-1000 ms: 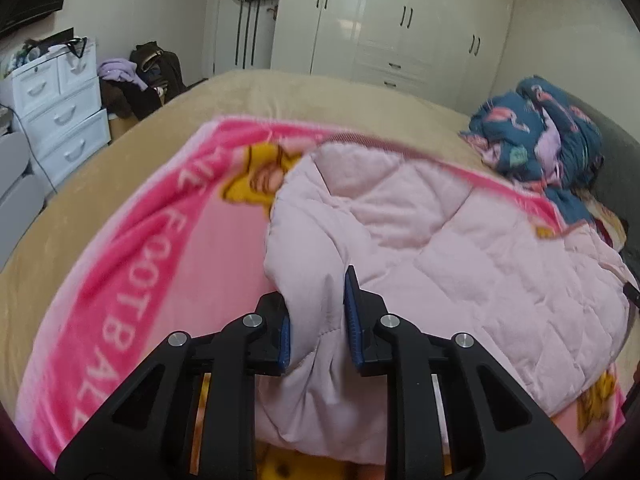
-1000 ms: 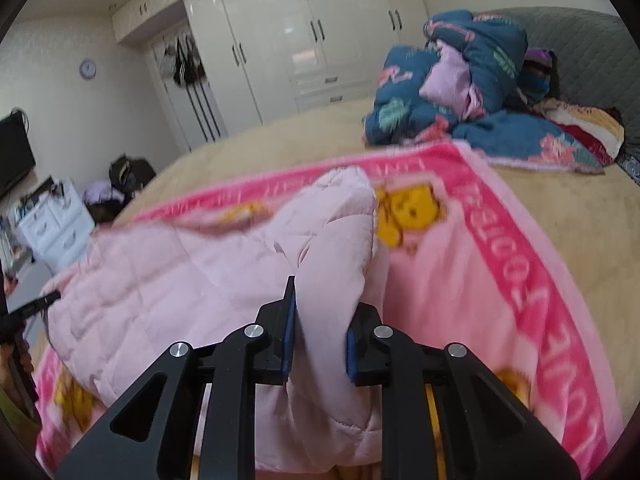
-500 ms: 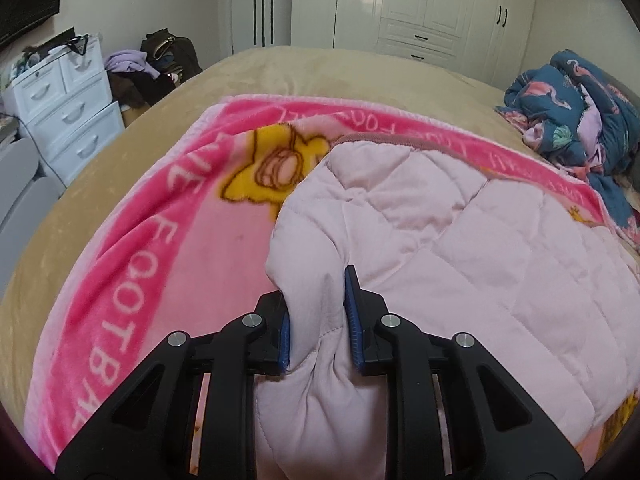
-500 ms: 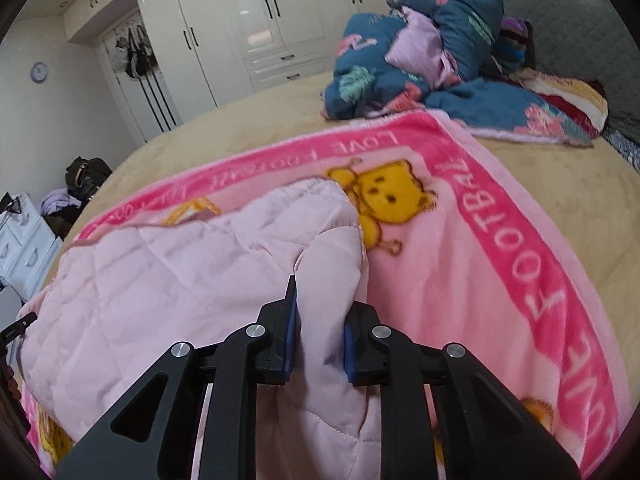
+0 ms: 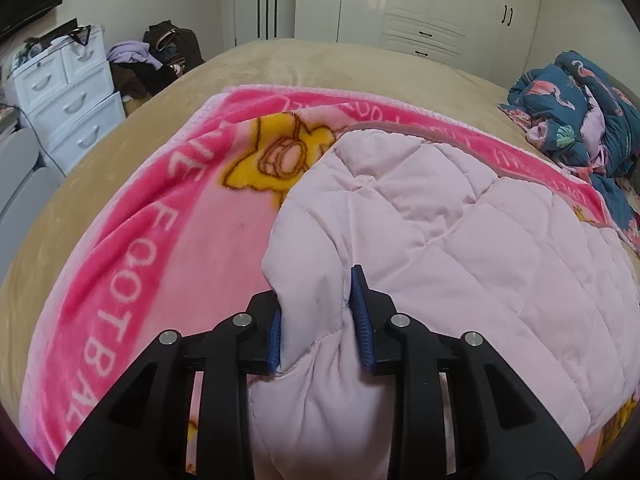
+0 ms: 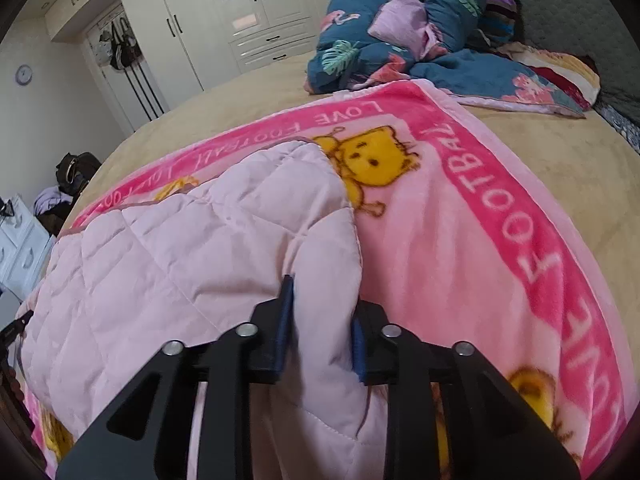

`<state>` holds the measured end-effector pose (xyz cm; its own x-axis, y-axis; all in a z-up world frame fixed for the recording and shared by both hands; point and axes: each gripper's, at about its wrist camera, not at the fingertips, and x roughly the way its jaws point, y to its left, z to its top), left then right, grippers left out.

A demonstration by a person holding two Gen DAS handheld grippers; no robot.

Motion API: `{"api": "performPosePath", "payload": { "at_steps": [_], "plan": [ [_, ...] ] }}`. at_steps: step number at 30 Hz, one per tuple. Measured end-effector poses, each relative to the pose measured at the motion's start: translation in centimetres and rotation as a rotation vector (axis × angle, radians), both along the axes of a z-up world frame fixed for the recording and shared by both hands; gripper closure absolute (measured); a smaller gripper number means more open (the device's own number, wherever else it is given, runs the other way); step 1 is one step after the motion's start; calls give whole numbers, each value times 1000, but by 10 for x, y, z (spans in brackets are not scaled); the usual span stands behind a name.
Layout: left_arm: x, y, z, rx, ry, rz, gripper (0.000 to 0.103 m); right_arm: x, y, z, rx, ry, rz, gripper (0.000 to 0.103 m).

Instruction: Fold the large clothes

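Note:
A pale pink quilted jacket [image 5: 460, 248] lies on a pink cartoon blanket [image 5: 132, 248] spread over the bed. My left gripper [image 5: 318, 320] is shut on a bunched fold at the jacket's left edge. In the right wrist view the same jacket [image 6: 180, 248] fills the left half, on the blanket [image 6: 480, 240]. My right gripper [image 6: 322, 328] is shut on a fold at the jacket's right edge. The jaws of both stand a little apart, with thick fabric between them. The jacket's lower part hangs out of sight below both grippers.
The tan bed cover [image 5: 280, 64] runs beyond the blanket. A heap of blue flowered bedding [image 6: 420, 40] lies at the far right by the grey headboard [image 6: 560, 20]. White drawers [image 5: 68, 96] and a clothes pile [image 5: 156, 56] stand to the left. White wardrobes [image 5: 420, 0] line the back wall.
Both grippers have come down and forward with the jacket, which now lies flatter and more spread on the blanket. Both grips stay shut on the fabric.

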<state>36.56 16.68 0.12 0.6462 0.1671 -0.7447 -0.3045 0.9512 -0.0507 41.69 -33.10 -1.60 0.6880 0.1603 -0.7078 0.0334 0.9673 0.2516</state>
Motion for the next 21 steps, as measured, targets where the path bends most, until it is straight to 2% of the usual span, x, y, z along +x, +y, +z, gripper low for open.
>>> {"api": "performPosePath", "payload": {
  "at_steps": [4, 9, 11, 14, 15, 16, 21],
  "plan": [
    [-3, 0, 1, 0, 6, 3, 79, -9, -4, 4, -6, -5, -6, 57],
    [-10, 0, 5, 7, 10, 0, 74, -25, -8, 13, -2, -28, -17, 28],
    [-14, 0, 7, 11, 8, -3, 70, -33, -9, 18, 14, -37, -10, 20],
    [-23, 0, 13, 5, -2, -8, 59, -43, -9, 25, 39, -39, 11, 19],
    [-27, -1, 15, 4, -6, -10, 51, -46, -8, 27, 44, -40, 18, 12],
    [-31, -1, 18, 6, -11, -9, 44, -51, -8, 31, 51, -47, 24, 9],
    [-51, -6, 33, -2, -33, -11, 19, -79, -4, 59, 89, -131, 71, 9]
  ]
}}
